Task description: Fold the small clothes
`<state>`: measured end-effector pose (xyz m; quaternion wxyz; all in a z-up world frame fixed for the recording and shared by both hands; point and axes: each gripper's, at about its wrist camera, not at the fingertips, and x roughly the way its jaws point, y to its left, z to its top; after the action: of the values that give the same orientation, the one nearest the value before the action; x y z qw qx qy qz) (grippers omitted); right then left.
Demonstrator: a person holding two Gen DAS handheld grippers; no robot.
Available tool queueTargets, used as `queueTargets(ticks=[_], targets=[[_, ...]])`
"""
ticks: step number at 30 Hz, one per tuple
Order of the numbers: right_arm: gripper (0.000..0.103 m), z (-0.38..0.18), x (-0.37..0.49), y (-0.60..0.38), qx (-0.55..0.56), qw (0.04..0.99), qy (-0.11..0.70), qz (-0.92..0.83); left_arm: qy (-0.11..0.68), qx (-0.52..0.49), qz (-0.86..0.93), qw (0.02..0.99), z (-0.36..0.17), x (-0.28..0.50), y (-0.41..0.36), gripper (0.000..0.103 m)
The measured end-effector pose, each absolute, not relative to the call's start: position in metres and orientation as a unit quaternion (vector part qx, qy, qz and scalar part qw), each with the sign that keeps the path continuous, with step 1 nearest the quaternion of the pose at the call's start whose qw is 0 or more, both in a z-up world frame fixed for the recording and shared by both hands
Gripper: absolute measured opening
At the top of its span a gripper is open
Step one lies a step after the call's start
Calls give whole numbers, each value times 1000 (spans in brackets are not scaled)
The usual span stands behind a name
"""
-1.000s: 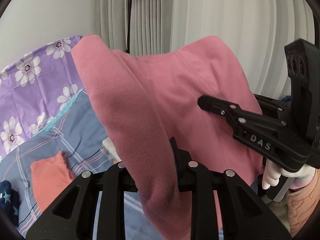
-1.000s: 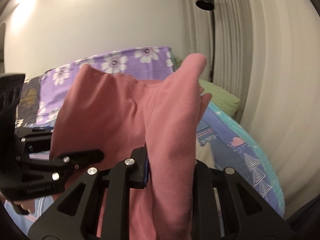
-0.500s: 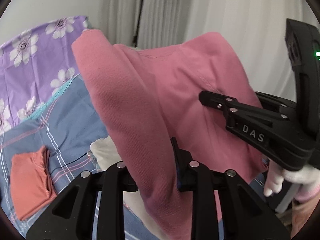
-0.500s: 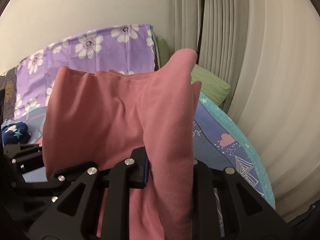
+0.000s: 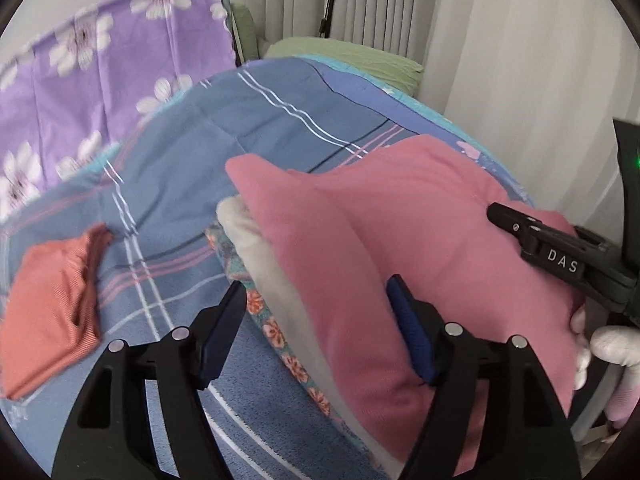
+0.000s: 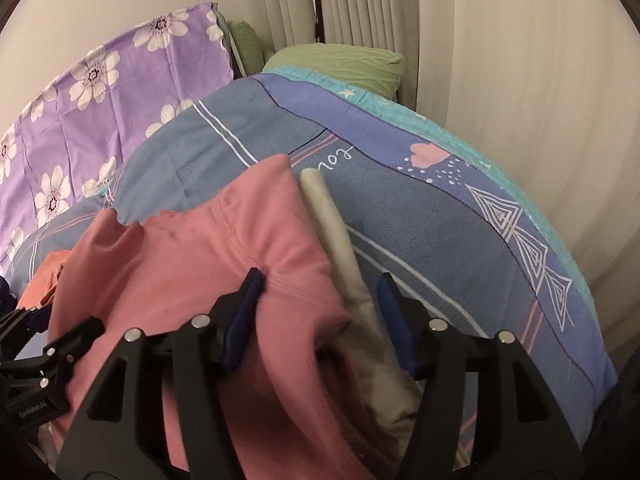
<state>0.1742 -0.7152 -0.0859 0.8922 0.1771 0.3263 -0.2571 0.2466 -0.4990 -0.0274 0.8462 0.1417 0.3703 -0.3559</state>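
Left wrist: soft pink knit garment, folded, blue plaid bedspread

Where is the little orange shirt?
In the left wrist view the folded orange shirt lies at the left on the blue plaid blanket, apart from the pink garment; below the purple flowered sheet.

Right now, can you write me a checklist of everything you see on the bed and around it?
Surface: blue plaid bedspread, rumpled.
Job's things: pink garment lying on a cream cloth; folded orange garment apart, near the bedspread's edge.
Clutter: floral cloth under the pile.
Grippers: left gripper and right gripper both open, jaws just opened, pink garment between them, not pinched.
Cables: nothing seen.
Surroundings: purple flowered sheet, green pillow, pale curtains.
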Motion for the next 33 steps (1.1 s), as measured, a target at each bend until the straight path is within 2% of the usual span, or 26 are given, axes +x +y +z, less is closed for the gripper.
queueTargets(ticks=[5, 10, 11, 13, 17, 19, 20, 25, 30, 33], targets=[[63, -67, 167, -697, 128, 897, 317, -281, 359, 98, -347, 861, -20, 234, -482, 73], [62, -27, 95, -667, 153, 925, 247, -245, 346, 84, -369, 858, 9, 217, -442, 76], [64, -20, 78, -657, 155, 927, 239, -243, 336, 95, -366, 863, 14, 211, -434, 76], [82, -9, 44, -635, 152, 928, 233, -248, 314, 108, -370, 868, 23, 192, -413, 80], [89, 1, -8, -585, 138, 937, 208, -246, 282, 98, -389, 871, 40, 148, -376, 89], [98, 2, -24, -562, 125, 930, 208, -276, 259, 97, -391, 878, 49, 118, -359, 97], [99, 1, -32, -552, 122, 926, 209, -291, 250, 96, -393, 880, 54, 107, -354, 99], [100, 3, -70, -511, 150, 934, 199, -254, 199, 105, -401, 888, 78, 43, -325, 102], [101, 31, -108, -471, 95, 941, 162, -282, 171, 122, -379, 901, 94, 3, -301, 102], [101, 39, -122, -460, 99, 943, 157, -276, 168, 106, -374, 906, 101, -8, -285, 102]])
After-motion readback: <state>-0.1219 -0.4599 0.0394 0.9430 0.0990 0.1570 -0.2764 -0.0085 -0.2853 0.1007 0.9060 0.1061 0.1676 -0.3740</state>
